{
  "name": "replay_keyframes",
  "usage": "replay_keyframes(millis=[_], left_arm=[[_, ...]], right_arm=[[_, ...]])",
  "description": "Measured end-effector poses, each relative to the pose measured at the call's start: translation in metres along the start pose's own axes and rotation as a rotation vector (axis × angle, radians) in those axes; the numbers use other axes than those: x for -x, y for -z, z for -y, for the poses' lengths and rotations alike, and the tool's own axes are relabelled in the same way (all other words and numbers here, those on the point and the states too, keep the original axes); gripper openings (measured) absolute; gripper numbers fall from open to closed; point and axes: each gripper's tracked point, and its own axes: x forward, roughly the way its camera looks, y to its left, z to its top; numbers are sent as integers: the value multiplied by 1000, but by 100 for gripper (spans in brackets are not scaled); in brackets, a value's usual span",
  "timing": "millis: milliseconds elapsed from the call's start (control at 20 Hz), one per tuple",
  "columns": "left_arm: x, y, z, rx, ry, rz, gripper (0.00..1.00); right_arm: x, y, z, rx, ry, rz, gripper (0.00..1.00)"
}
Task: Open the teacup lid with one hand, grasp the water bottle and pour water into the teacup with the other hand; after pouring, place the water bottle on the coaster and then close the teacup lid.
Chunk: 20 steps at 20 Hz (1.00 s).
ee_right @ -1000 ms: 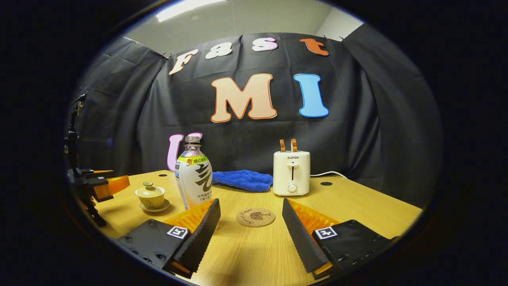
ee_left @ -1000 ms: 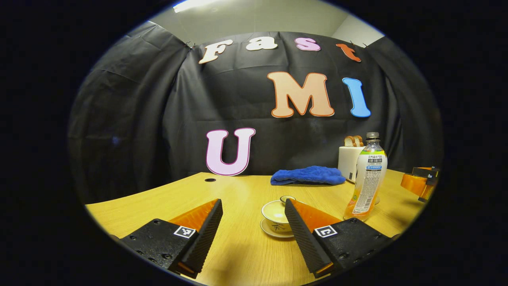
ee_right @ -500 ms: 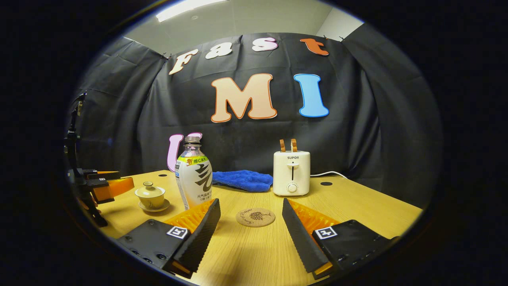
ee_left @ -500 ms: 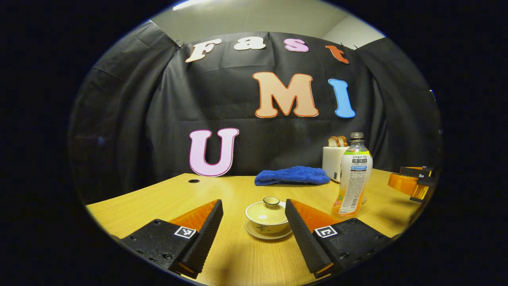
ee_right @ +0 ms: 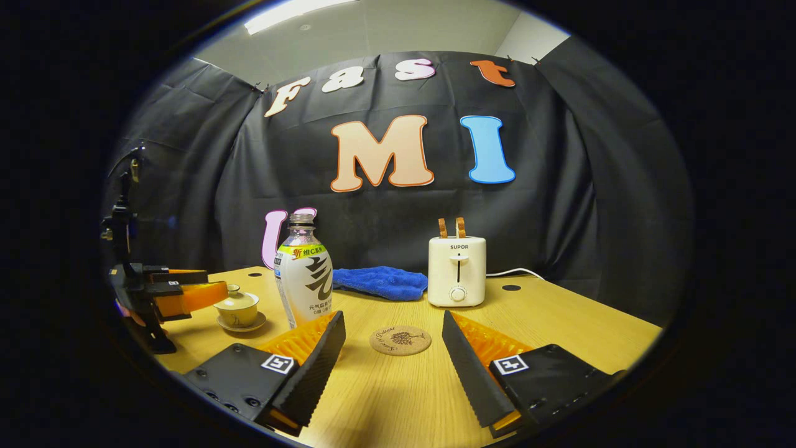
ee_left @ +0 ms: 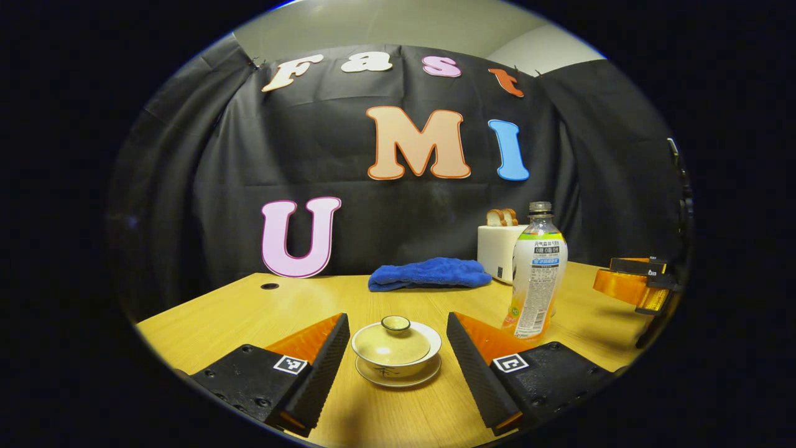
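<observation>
Left gripper view is showing the left gripper [ee_left: 393, 367] with its 2 fingers spread wide, released, and the lidded teacup [ee_left: 396, 350] sitting on the wooden table [ee_left: 298, 305] between them without touching either one. The teacup is pale cream, its lid [ee_left: 393, 340] is resting in place with a small round knob on top, and it is standing on a matching saucer [ee_left: 398, 378]; a dark brush-style character is showing on the cup's wall, too small to make out. To the right, near the cup, the water bottle [ee_left: 536, 274] is standing upright, clear plastic with a white label banded in green, blue and orange; its printing is too fine to make out. The right gripper [ee_left: 631, 285] is hanging at the far right edge, well apart.

Right gripper view is showing the right gripper [ee_right: 393, 358] with its 2 fingers also parted and holding nothing. The round cork coaster [ee_right: 400, 340], printed with a dark tree-like emblem and cursive script, is lying on the table between them. The bottle [ee_right: 304, 281] is standing just beyond the left finger, its label carrying large black calligraphy. A white toaster [ee_right: 457, 270] with 2 bread slices is standing behind, and a blue cloth [ee_right: 380, 281] is lying beside it.
</observation>
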Motion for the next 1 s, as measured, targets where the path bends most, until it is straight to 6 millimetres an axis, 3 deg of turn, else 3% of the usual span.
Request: replay_keyframes(millis=[50, 100, 200, 300, 450, 650, 700, 800, 900, 1000], left_arm=[[-4, 2, 1, -7, 9, -15, 92], [-7, 4, 3, -15, 18, -32, 92], [-13, 9, 3, -28, 29, -61, 92], [-18, 12, 5, -32, 40, -86, 92], [-25, 13, 4, -40, 45, -100, 87], [-34, 17, 2, -71, 43, -131, 83], [-37, 18, 1, -78, 40, -136, 82], [-41, 21, 1, -89, 44, -151, 74], [-44, 23, 3, -99, 49, -154, 75], [-47, 23, 3, -108, 53, -153, 71]], right_arm=[[0, 0, -1, -1, -5, -1, 95], [0, 0, -1, 0, -7, 0, 99], [0, 0, -1, 0, -7, 0, 95], [0, 0, -1, 0, -7, 0, 99], [-1, 0, -1, 0, -7, 0, 95], [-1, 1, -1, 0, -7, 0, 95], [0, 0, -1, 0, -7, 0, 99], [-1, 0, -1, 0, -7, 1, 99], [-1, 0, -1, 0, -7, 1, 99], [-1, 0, -1, 0, -7, 1, 95]])
